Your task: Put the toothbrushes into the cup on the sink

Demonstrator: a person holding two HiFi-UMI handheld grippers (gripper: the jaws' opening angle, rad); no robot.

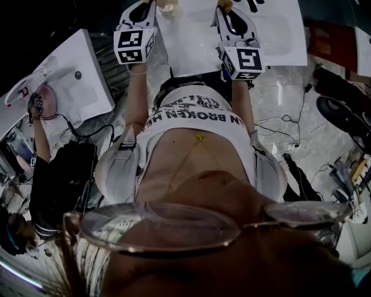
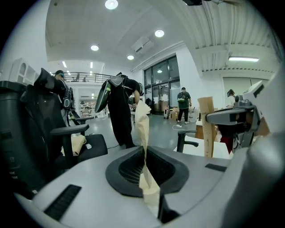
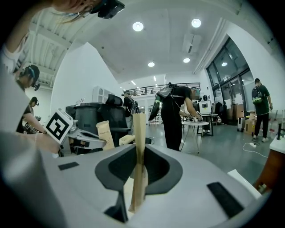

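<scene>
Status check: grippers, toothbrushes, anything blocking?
Left gripper shut on paper-wrapped toothbrush. Right gripper shut on second toothbrush, upright. Both at the sink; nothing blocking seen.

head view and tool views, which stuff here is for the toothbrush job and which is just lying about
For the job:
- paper-wrapped toothbrush in the left tool
- second wrapped toothbrush in the right tool
- white sink ahead

Lying about:
- other sink at left
- floor cables
- office chair
- black bins

Looks steeply down from the head, close over left gripper (image 1: 141, 6) and right gripper (image 1: 229, 8). Rides each gripper, faces near-level along its jaws into one shared hall (image 2: 160, 122), catches the other gripper at the edge.
</scene>
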